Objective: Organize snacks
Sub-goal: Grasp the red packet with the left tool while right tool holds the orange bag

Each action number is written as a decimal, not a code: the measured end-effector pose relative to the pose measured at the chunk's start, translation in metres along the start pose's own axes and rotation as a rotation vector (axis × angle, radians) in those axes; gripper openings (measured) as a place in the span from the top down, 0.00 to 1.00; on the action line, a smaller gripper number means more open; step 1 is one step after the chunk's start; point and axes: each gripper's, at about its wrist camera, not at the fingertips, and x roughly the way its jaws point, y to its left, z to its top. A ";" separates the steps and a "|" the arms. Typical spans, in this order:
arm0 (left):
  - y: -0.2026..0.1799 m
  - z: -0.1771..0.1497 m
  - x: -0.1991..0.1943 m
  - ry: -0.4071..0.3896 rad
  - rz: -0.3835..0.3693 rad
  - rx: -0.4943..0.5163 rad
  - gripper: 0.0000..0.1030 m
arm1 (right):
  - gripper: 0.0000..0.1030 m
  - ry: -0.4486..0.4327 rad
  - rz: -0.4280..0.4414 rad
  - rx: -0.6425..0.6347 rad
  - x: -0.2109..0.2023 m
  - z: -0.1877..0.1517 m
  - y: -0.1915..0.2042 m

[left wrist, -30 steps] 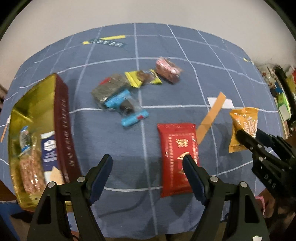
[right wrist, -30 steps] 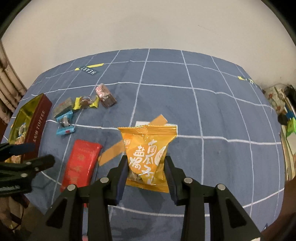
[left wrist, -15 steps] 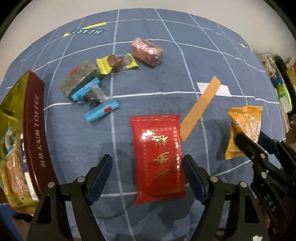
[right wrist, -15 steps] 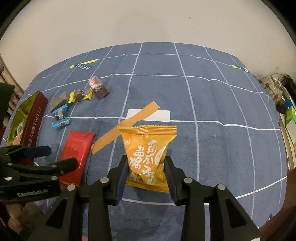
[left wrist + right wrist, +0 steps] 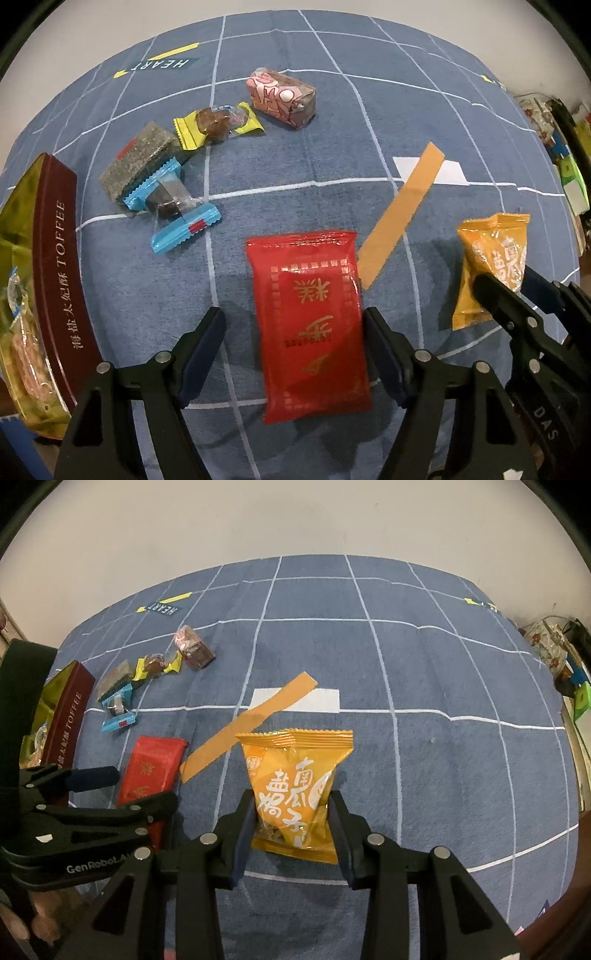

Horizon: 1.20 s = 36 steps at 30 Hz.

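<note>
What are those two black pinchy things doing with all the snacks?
A person is tidying snacks on a blue checked cloth with a pinching tool in each hand. The right tool is squeezing an orange snack bag. The left tool sits over a red packet lying flat, its jaws closing around it but not pinching yet. A few small wrapped sweets wait further back, and a toffee box on the left already has some snacks inside.

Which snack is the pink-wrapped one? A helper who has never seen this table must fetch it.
On the blue grid cloth, find the maroon toffee box at its left edge. A row of small sweets runs away from it; the pink-wrapped block ends that row, chunkier than the yellow-wrapped candy beside it.
</note>
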 end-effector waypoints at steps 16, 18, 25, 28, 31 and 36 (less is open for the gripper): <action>-0.001 -0.009 -0.013 -0.020 0.003 0.023 0.58 | 0.62 0.034 0.004 0.005 0.007 -0.002 0.001; -0.002 -0.009 -0.014 -0.023 0.001 0.022 0.59 | 0.62 0.033 0.004 0.004 0.007 -0.002 0.002; 0.006 -0.013 -0.017 -0.021 -0.019 0.010 0.60 | 0.62 0.042 0.000 0.007 0.011 -0.004 0.001; 0.008 -0.015 -0.019 -0.019 -0.024 0.006 0.60 | 0.62 0.041 0.000 0.007 0.011 -0.004 0.001; 0.010 -0.020 -0.020 -0.017 -0.033 0.001 0.60 | 0.62 0.039 0.000 0.008 0.011 -0.004 0.002; 0.018 -0.028 -0.025 -0.019 -0.032 -0.003 0.60 | 0.62 0.040 0.001 0.006 0.012 -0.005 0.002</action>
